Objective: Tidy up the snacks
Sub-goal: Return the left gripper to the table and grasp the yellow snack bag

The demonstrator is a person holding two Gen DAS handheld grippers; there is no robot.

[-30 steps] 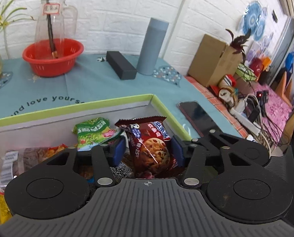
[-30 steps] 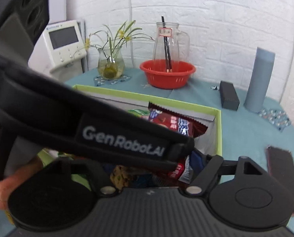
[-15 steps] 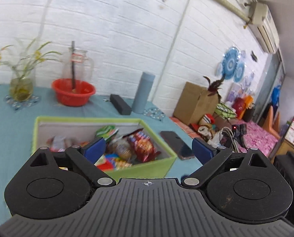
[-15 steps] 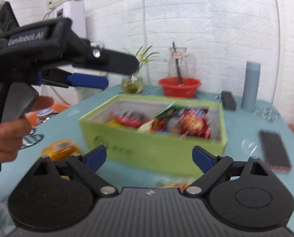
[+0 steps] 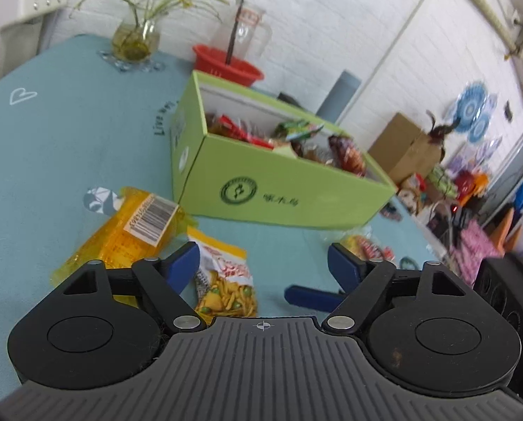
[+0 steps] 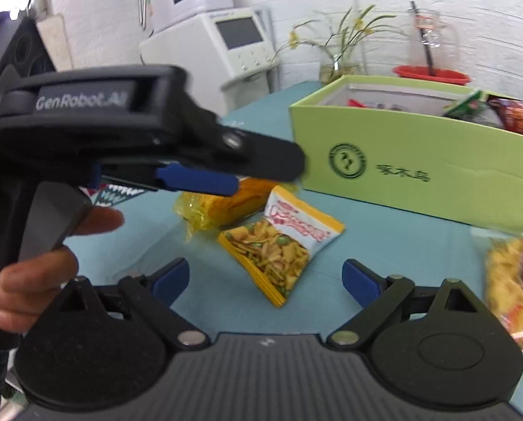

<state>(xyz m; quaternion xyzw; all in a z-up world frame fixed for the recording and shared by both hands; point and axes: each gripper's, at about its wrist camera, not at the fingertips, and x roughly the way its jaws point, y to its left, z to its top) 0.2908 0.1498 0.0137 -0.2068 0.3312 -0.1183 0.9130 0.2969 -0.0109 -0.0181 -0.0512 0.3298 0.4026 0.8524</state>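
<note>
Both tongs have withdrawn from the box (image 5: 289, 189) to the table (image 5: 68, 133). Left tongs (image 5: 261, 263), just narrowing, and right tongs (image 6: 265, 277) are released, empty, above a snack bag (image 6: 279, 245).

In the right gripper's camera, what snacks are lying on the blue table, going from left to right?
Crinkly clear-yellow plastic packet → white-and-yellow bag of mixed crackers → clear wrapper of yellow puffs with red print.

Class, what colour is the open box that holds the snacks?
Lime green outside, white inside: the box shows best in the right wrist view.
</note>
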